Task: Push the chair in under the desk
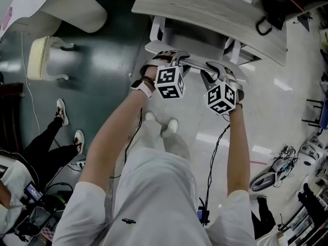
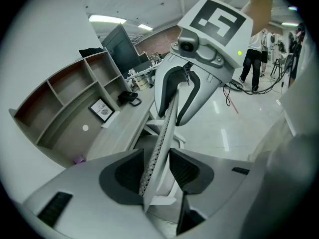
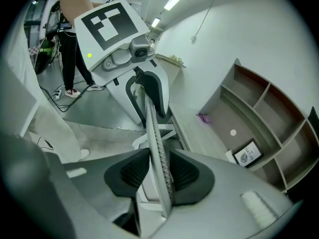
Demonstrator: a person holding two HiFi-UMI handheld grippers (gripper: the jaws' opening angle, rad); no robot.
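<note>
we stand over the chair [image 1: 197, 65] with a hand-held gripper in each hand, both set on the top edge of its backrest. the left hand-held gripper [image 1: 177, 58] bites the rail towards its left end, and the right hand-held gripper [image 1: 215, 69] sits just beside it towards the right. their marker cubes face up at us.

in the left gripper view, the left hand-held gripper [image 2: 157, 169] has the thin, perforated edge of the chair [image 2: 167, 118] running straight between its dark pads. both pads lie against it, so it is pinching the backrest. the right gripper view shows the same thing. the right hand-held gripper [image 3: 160, 172] is clamped on the edge of the chair [image 3: 152, 128], with a ribbed pad pressed to each side. each view also shows the other gripper further along the same rail.

the chair sits at the desk [image 1: 205, 9]. its seat is mostly tucked beneath the grey wood-grain top, and the backrest stands just clear of the desk's near edge. our own shoes [image 1: 160, 127] are on the floor [image 1: 102, 76] right behind it.

on the desk [image 2: 119, 128] stands an open shelf unit [image 2: 70, 98] with a small framed picture [image 2: 101, 109] leaning at its foot. a little purple thing [image 3: 203, 117] lies on the desk further along. off to our left, another person's legs and sneakers [image 1: 62, 111] are on the floor.
</note>
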